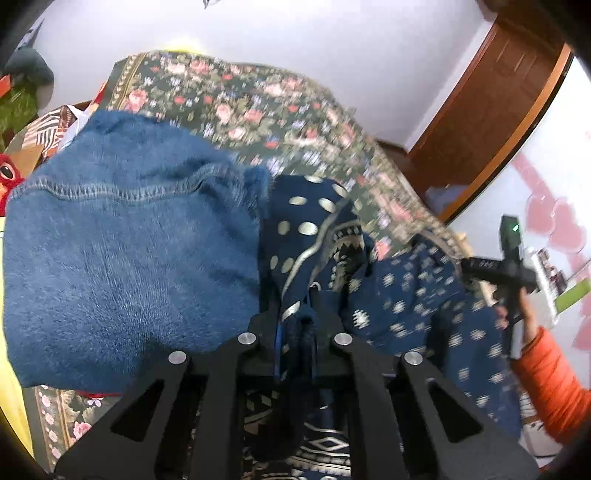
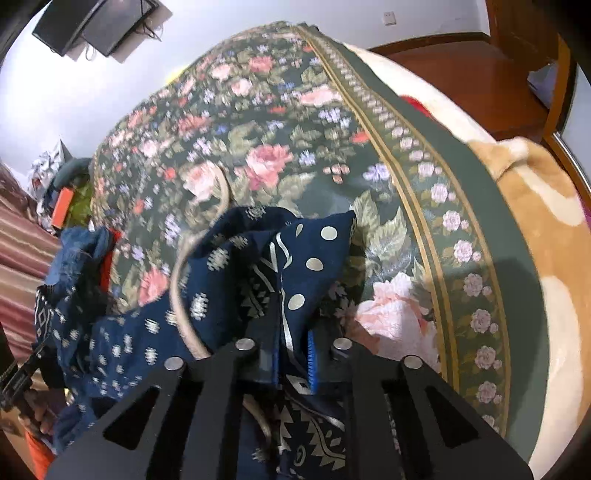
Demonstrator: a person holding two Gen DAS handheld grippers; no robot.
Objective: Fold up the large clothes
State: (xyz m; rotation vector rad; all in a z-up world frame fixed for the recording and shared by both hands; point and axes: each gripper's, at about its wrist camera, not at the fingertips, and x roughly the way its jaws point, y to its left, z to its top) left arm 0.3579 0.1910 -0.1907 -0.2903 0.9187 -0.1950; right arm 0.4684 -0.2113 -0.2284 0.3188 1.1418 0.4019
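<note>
A large navy garment (image 1: pixel 317 236) with pale dots and geometric print hangs between my two grippers above a floral bed cover (image 1: pixel 258 107). Its fuzzy blue lining (image 1: pixel 122 258) fills the left of the left wrist view. My left gripper (image 1: pixel 297 325) is shut on a bunched edge of the garment. My right gripper (image 2: pixel 291 332) is shut on another edge of the garment (image 2: pixel 310 258), with a beige cord (image 2: pixel 181 295) looping beside it. The right gripper also shows in the left wrist view (image 1: pixel 506 269), held by a hand in an orange sleeve.
The floral cover (image 2: pixel 258 147) lies over a tan and cream blanket (image 2: pixel 546 221) at the bed's right edge. A wooden door (image 1: pixel 491 107) stands at the right. A red plush toy (image 1: pixel 7 177) and clutter sit at the left. A screen (image 2: pixel 99 26) hangs on the wall.
</note>
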